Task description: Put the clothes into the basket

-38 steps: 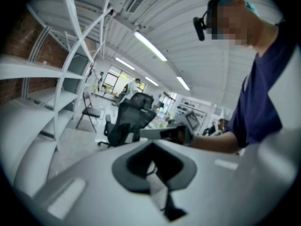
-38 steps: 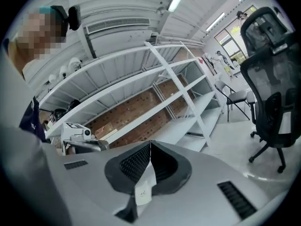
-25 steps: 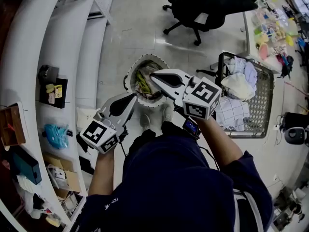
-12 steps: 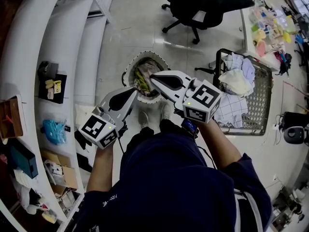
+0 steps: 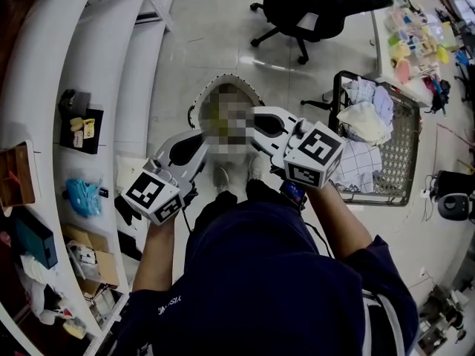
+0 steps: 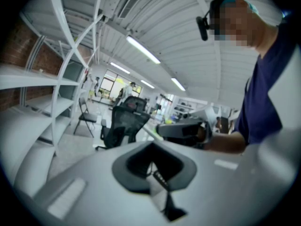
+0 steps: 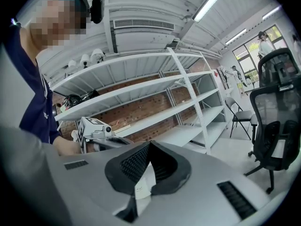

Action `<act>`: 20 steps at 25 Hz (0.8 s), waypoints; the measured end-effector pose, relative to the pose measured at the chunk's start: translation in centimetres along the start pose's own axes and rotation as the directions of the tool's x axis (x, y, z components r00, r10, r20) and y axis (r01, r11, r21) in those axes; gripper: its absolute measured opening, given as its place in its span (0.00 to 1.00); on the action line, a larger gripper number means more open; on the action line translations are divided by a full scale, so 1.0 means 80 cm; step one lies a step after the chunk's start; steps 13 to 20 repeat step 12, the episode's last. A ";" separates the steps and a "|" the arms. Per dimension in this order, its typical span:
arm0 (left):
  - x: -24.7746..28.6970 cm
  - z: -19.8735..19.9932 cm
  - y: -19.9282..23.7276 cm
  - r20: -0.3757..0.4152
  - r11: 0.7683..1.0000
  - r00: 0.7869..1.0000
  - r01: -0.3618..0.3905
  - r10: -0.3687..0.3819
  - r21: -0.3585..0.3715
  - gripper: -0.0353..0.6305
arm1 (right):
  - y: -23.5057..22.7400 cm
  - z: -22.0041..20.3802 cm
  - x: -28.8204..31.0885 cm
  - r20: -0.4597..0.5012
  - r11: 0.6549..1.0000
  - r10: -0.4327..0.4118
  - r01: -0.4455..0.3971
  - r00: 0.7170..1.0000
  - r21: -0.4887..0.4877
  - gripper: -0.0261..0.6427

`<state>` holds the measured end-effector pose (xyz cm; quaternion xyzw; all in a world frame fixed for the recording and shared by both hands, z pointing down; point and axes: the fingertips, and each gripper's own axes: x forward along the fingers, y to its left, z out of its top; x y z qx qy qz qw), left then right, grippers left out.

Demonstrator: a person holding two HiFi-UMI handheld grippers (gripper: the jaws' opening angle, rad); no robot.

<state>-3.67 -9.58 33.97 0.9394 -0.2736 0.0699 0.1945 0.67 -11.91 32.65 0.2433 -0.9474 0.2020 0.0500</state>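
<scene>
Clothes (image 5: 365,128): white, pale-blue and checked pieces sit heaped in the grey wire-mesh cart (image 5: 407,158) on the person's right. The round white-rimmed basket (image 5: 194,111) stands on the floor straight ahead. Its contents can't be made out now, though olive-yellow fabric showed inside it a second ago.

Left gripper (image 6: 153,147): jaws closed together, nothing between them. Right gripper (image 7: 150,142): same, pads pressed tight, no cloth.

Change over the last second: almost none. Both grippers hung over the near side of the round basket then and hang there now, closed and empty throughout. The right one has edged slightly back toward the person.

Reading: one drop into the round basket looks finished and the hands are between cycles. The cart is well apart from both grippers and still loaded, so the task looks far from done. Likely next: swing right to the cart, open the jaws, pinch the top white piece.
</scene>
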 end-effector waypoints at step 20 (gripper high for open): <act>0.001 0.000 -0.002 -0.004 1.000 1.000 0.010 -0.010 0.006 0.06 | -0.007 -0.012 -0.003 -0.014 1.000 -0.016 0.016 1.000 0.009 0.05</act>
